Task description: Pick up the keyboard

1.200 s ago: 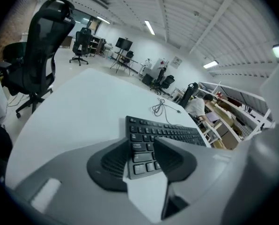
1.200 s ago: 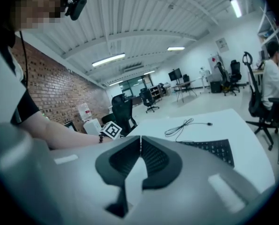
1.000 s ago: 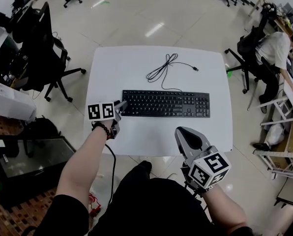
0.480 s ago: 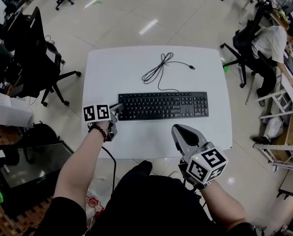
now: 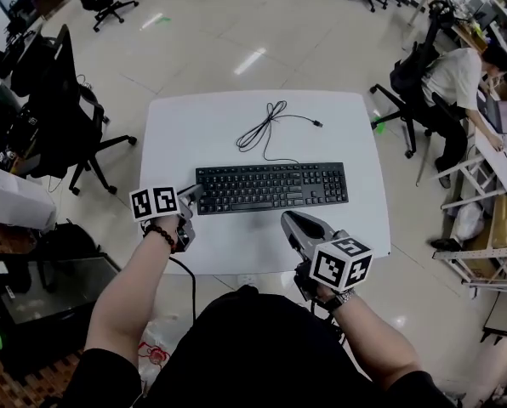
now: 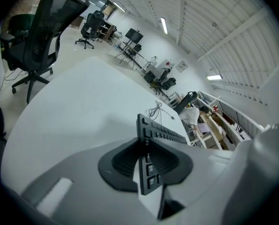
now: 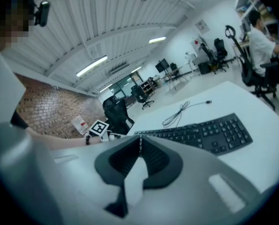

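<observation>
As the left gripper's [image 5: 191,195] jaws close, the keyboard's [image 5: 270,187] left end sits wedged between the pads, which look to be pinching it already. The black keyboard lies across the middle of the white table [image 5: 236,245], with its cable [image 5: 266,126] looped toward the far edge. The right gripper [image 5: 294,222] hovers just short of the keyboard's near side, jaws pressed together on nothing.

The danger is a one-ended pinch on a long board. If it's lifted like this, the free right end may sag or swing and twist out of the pads. A shallow bite makes a slip likelier, and the trailing cable could drag.
</observation>
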### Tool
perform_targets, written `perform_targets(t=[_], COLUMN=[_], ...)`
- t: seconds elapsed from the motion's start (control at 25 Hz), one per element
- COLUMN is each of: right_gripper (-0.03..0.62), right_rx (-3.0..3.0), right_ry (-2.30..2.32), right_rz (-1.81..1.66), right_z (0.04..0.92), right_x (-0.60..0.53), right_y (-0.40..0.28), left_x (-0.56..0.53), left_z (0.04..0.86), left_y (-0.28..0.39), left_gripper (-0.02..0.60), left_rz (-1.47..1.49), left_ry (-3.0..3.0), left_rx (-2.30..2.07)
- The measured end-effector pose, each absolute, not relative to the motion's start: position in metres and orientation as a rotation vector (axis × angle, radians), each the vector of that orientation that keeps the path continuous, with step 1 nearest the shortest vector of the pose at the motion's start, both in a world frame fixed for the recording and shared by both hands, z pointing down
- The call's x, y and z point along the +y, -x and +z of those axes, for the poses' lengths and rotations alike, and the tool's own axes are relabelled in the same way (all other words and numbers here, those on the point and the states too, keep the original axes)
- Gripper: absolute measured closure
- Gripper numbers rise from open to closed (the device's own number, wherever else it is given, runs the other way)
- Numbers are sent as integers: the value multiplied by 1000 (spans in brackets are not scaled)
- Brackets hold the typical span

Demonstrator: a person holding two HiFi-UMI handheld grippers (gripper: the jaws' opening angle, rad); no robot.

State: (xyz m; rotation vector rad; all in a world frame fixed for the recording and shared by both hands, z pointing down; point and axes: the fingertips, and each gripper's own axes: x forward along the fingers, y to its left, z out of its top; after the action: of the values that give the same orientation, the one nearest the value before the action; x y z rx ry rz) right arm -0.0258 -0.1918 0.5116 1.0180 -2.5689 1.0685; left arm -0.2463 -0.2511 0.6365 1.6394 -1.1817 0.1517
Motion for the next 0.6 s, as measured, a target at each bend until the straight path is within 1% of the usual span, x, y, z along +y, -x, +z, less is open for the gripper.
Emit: perform_targets(t=[0.04, 0.08, 0.12, 0.24, 0.28, 0.4, 0.6], right_gripper=[559, 513, 485, 473, 451, 418, 391], right_rx=[-2548, -2524, -2495, -2395, -2361, -2283, -2205], right_ry=[-1014, -1009, -1009, -1046, -1063, -1095, -1184], right_rz=[1147, 1226, 1299, 1512, 1586, 1801, 2009], right_z=[519, 528, 537, 567, 575, 597, 625], right_x=[-190, -189, -187, -184, -183, -183, -192], right_y=[25, 23, 21, 11, 8, 5, -2], left_x=[-249, -248, -246, -243, -242, -239, -239], left_z=[630, 624, 618, 603, 600, 590, 582], left_y=[246, 245, 244, 238, 236, 233, 229], left_gripper=[506, 508, 509, 511, 512, 514, 515], left_rz=[144, 137, 132, 125, 121, 118, 127], left_ry=[-1643, -1647, -1651, -1653, -1651, -1649, -1639], left_rx=[-1184, -1185, -1186, -1188, -1188, -1193, -1206])
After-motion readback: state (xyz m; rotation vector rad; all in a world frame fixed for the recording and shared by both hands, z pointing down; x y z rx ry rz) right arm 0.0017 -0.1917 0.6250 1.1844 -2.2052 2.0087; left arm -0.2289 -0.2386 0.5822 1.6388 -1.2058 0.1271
